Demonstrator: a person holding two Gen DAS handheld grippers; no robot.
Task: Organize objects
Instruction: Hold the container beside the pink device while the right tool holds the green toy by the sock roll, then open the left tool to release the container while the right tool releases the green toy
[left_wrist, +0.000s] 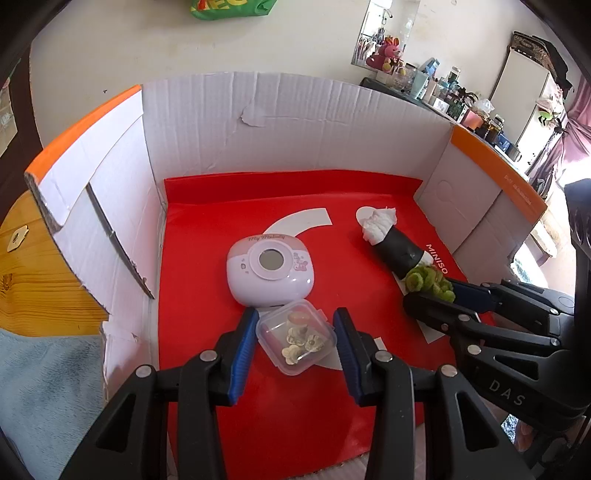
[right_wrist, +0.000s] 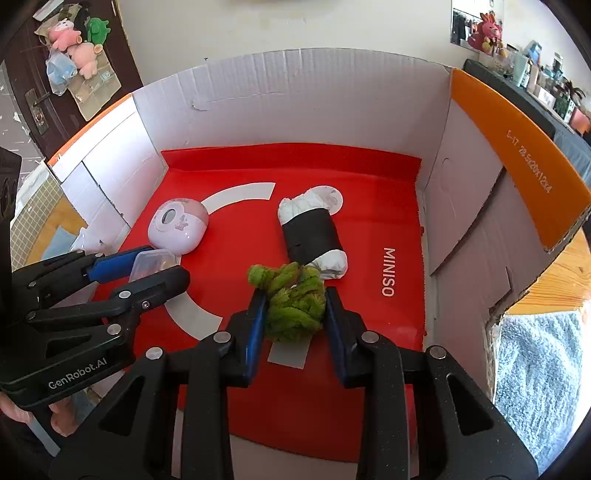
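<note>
Inside a white cardboard box (left_wrist: 258, 122) lined with a red Miniso bag (left_wrist: 295, 424), my left gripper (left_wrist: 295, 325) is shut on a small clear plastic case (left_wrist: 295, 336) holding pale trinkets. My right gripper (right_wrist: 295, 306) is shut on a fuzzy green bundle (right_wrist: 291, 302), which also shows in the left wrist view (left_wrist: 428, 280). A pink and white rounded device (left_wrist: 269, 269) lies just beyond the clear case. A black-wrapped white roll (right_wrist: 314, 232) lies just beyond the green bundle, touching it.
The box walls have orange-edged flaps left (left_wrist: 85, 122) and right (right_wrist: 517, 158). A wooden surface (left_wrist: 33, 266) and a pale blue towel (right_wrist: 539, 380) lie outside the box. A cluttered shelf (left_wrist: 461, 99) stands at the far right.
</note>
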